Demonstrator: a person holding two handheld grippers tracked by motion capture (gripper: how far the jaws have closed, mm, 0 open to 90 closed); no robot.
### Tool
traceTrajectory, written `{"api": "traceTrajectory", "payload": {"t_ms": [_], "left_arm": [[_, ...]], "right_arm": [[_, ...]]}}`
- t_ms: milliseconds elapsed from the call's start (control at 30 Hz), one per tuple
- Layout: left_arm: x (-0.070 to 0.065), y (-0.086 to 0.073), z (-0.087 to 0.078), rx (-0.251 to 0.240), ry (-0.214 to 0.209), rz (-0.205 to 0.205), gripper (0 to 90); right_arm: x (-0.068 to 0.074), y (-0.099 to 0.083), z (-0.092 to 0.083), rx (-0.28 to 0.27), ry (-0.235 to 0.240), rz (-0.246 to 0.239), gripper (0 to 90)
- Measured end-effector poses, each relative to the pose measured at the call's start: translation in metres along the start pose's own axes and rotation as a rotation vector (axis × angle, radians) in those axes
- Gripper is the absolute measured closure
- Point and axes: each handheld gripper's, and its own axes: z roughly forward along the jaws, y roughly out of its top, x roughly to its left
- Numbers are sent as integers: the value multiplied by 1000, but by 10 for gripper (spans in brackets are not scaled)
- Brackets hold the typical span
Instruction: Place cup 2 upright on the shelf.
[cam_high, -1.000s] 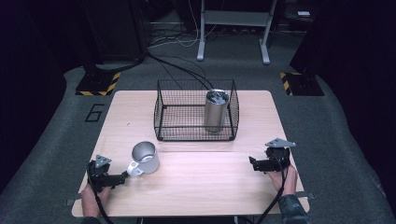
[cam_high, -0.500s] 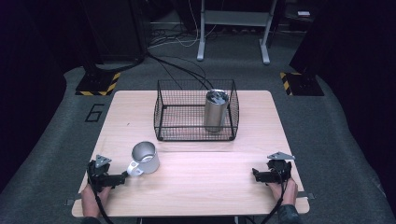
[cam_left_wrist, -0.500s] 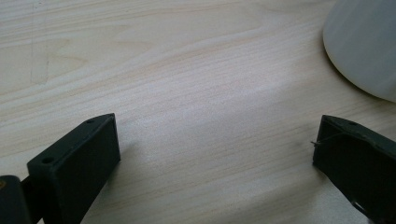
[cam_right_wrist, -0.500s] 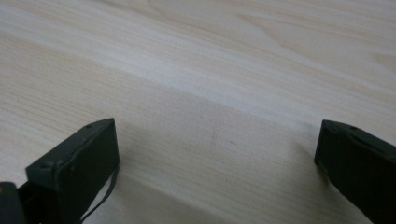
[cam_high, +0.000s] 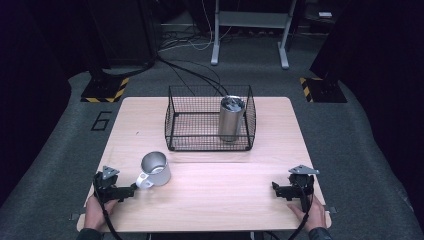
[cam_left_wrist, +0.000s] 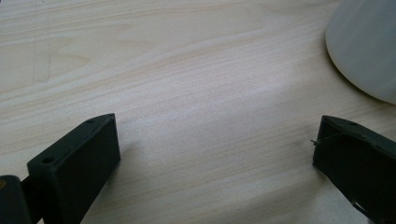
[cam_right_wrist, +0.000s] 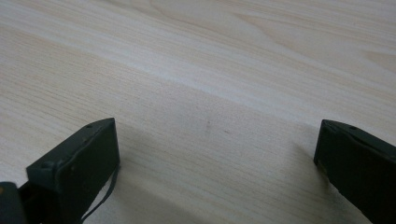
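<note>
The small shiny metal mug with a white handle (cam_high: 154, 170) stands on the wooden counter (cam_high: 225, 200) just ahead of the left gripper (cam_high: 131, 190), whose fingers are wide apart and empty, its handle pointing at them, while the right gripper (cam_high: 275, 188), also wide apart, is far off

1. Left tongs (cam_high: 131, 190) lie low at the near left, held by the left hand (cam_high: 96, 212); jaws wide apart, nothing between them.
2. Right tongs (cam_high: 275, 189) lie low at the near right, held by the right hand (cam_high: 311, 214); jaws equally spread, gripping nothing.

Black jaws, grey three-cornered plates
</note>
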Motion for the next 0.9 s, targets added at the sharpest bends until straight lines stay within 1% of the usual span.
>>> {"api": "traceTrajectory", "payload": {"t_ms": [33, 67, 100, 133, 167, 200, 233, 300, 333, 367, 400, 433, 467, 500, 533, 567, 667, 700, 767, 800, 900], "left_arm": [[0, 1, 0, 5, 1, -2, 4], [3, 2, -1, 23, 4, 4, 4], [4, 3, -1, 34, 8, -4, 4], [7, 3, -3, 46, 26, -3, 4], [9, 4, -7, 27, 43, -21, 10], [13, 3, -11, -16, 33, -40, 8], [17, 5, -16, -38, 25, -65, 3], [22, 10, -27, -74, 37, -86, 2], [25, 14, -34, -79, 40, -90, 2], [25, 14, -34, -79, 40, -90, 2], [27, 23, -46, -98, 40, -90, 2], [27, 27, -52, -110, 39, -88, 2], [27, 32, -58, -116, 26, -84, 2], [25, 37, -64, -124, 15, -84, 2], [23, 42, -69, -128, 5, -73, 3], [19, 47, -73, -143, -3, -65, 3], [6, 60, -80, -148, -56, -47, 8], [1, 65, -82, -147, -77, -33, 10], [-11, 72, -84, -156, -92, -10, 12], [-16, 76, -85, -153, -106, 3, 12], [-31, 83, -81, -151, -130, 18, 0]], "right_arm": [[0, 0, 0, -1, 0, -1, 0], [1, 1, 1, -6, -1, 5, 0], [0, 2, 1, 2, 8, -10, 0], [0, 2, 2, 0, 11, -16, 0], [1, 2, 2, -3, 12, -11, 0], [0, 2, 3, -3, 16, -15, 0], [-1, 2, 2, -1, 23, -28, 0], [-1, 2, 2, -2, 23, -27, 0], [-1, 2, 2, -2, 25, -29, 0], [-1, 2, 2, -4, 25, -29, 0], [-1, 2, 2, -3, 25, -29, 0], [-1, 2, 2, -4, 25, -29, 0], [-1, 2, 2, -3, 25, -27, 0], [-1, 2, 2, -4, 25, -30, 0], [-1, 2, 2, -3, 25, -27, 0], [-1, 2, 2, -4, 25, -30, 0], [-1, 2, 2, -3, 25, -27, 0], [-1, 2, 2, -3, 26, -25, 0], [-1, 2, 2, -3, 25, -26, 0], [-1, 2, 2, -3, 26, -27, 0], [-1, 2, 2, -4, 25, -29, 0]]}}
